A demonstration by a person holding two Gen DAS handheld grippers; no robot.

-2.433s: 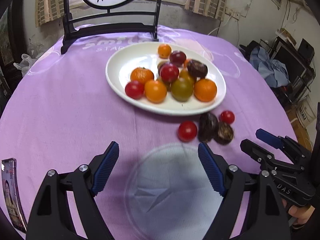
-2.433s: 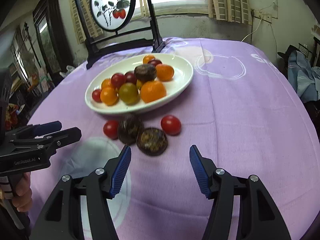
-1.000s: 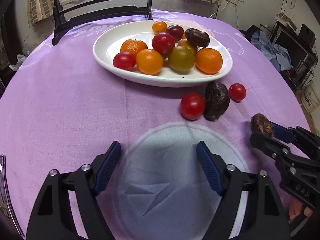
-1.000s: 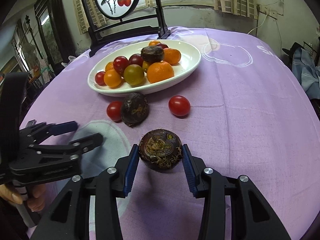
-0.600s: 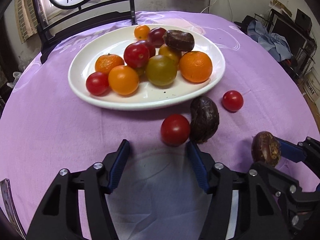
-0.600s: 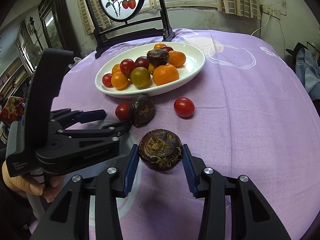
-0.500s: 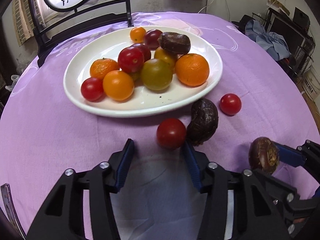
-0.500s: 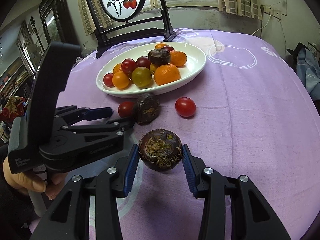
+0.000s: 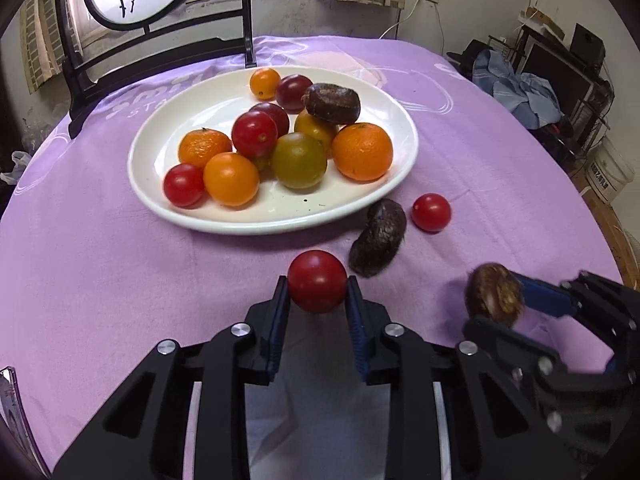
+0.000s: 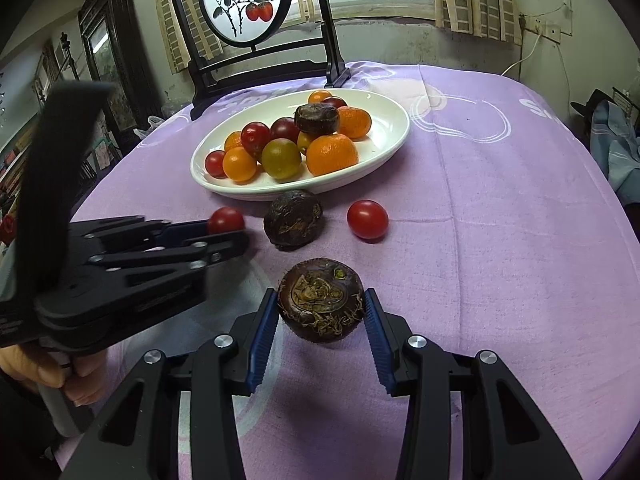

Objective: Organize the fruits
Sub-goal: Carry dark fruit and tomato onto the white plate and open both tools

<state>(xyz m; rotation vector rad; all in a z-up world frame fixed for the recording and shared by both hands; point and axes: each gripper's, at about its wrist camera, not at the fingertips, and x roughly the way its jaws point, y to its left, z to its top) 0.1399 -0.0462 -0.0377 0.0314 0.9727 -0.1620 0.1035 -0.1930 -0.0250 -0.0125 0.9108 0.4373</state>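
Note:
A white oval plate (image 9: 168,196) holds several tomatoes, oranges and one dark brown fruit (image 9: 331,103). My left gripper (image 9: 317,296) is shut on a red tomato (image 9: 317,286) in front of the plate. My right gripper (image 10: 321,312) is shut on a dark brown water chestnut (image 10: 321,306) and holds it above the cloth; it also shows in the left wrist view (image 9: 494,294). A second dark chestnut (image 9: 378,238) and a small red tomato (image 9: 431,213) lie on the cloth beside the plate. The plate (image 10: 394,140) also shows in the right wrist view.
The table wears a purple cloth (image 9: 80,260). A black stand with a round painted panel (image 10: 244,0) stands behind the plate. The left gripper's body (image 10: 120,264) fills the left of the right wrist view. Clutter lies off the table's right edge (image 9: 532,96).
My left gripper moved forward and closed on the red tomato. My right gripper closed on the water chestnut earlier and keeps holding it lifted.

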